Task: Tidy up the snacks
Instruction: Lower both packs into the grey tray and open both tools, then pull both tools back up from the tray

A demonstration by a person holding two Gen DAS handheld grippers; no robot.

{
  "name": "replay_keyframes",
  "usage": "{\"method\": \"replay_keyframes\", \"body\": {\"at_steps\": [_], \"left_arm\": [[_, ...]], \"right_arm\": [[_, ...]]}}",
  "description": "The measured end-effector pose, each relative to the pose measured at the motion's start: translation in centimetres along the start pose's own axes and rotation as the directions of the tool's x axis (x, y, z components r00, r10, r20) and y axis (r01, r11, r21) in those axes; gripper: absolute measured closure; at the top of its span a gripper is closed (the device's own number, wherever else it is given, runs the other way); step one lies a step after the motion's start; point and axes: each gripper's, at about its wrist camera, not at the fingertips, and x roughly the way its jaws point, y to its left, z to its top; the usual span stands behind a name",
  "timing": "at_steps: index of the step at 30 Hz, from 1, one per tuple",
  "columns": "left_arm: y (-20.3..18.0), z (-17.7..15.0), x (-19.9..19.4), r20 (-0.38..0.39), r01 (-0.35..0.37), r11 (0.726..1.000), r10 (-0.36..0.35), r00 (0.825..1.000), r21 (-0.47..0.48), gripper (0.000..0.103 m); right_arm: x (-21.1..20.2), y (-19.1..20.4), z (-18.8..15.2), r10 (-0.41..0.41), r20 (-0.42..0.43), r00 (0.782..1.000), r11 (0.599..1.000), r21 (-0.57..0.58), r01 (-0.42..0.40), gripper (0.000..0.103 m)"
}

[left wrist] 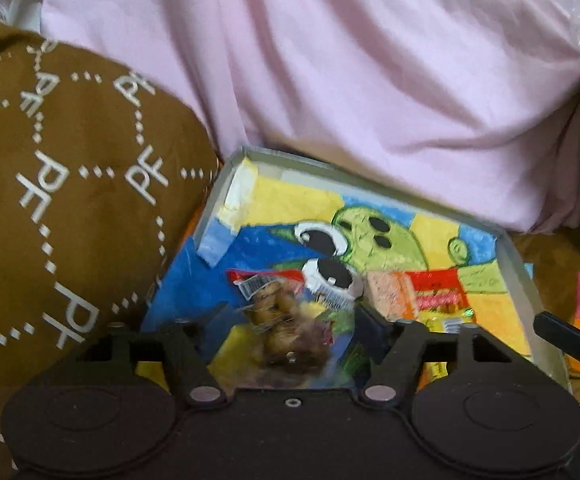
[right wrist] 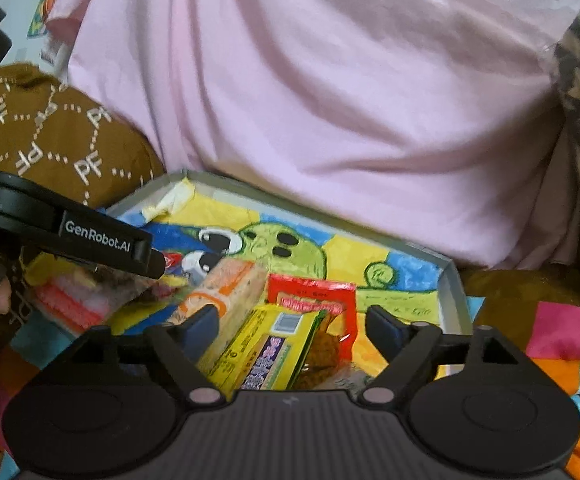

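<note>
Painted tray [right wrist: 455, 292]: grey-rimmed, lies against pink bedding [right wrist: 329, 100], already holding several snack packets.
Yellow packet [right wrist: 266, 344]: in tray, between right gripper [right wrist: 293, 328] jaws, open, untouched.
Clear-wrapped snack [left wrist: 286, 320]: in tray, between left gripper [left wrist: 290, 320] jaws, open.
Remaining: tidying, seemingly.

A pink sheet [left wrist: 369, 80] fills the upper frame in both views. A brown cushion [left wrist: 62, 208] with white "PF" lettering sits at left, and a bright patchwork cloth [right wrist: 561, 340] shows at lower right.
</note>
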Motion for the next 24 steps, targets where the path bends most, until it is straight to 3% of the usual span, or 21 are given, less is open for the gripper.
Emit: {"method": "replay_keyframes", "body": {"at_steps": [6, 8, 19, 24], "left_arm": [[-0.6, 0.1, -3.5, 0.086, 0.006, 1.0, -0.008, 0.996, 0.02, 0.007], [-0.7, 0.0, -4.8, 0.116, 0.002, 1.0, -0.005, 0.993, 0.027, 0.002], [-1.1, -1.8, -12.1, 0.212, -0.061, 0.991, 0.034, 0.977, 0.12, 0.001], [-0.5, -3.1, -15.3, 0.199, -0.055, 0.986, 0.023, 0.98, 0.16, 0.001]], "right_arm": [[-2.5, -1.3, 0.2, -0.012, 0.072, 0.997, 0.997, 0.08, 0.006, 0.001], [-3.6, -1.7, 0.2, -0.009, 0.095, 0.995, 0.994, 0.108, -0.002, 0.0], [-8.9, -2.3, 0.5, 0.021, 0.131, 0.991, 0.979, 0.196, -0.046, 0.0], [-12.3, -1.8, 0.0, 0.028, 0.161, 0.987, 0.982, 0.179, -0.057, 0.0]]}}
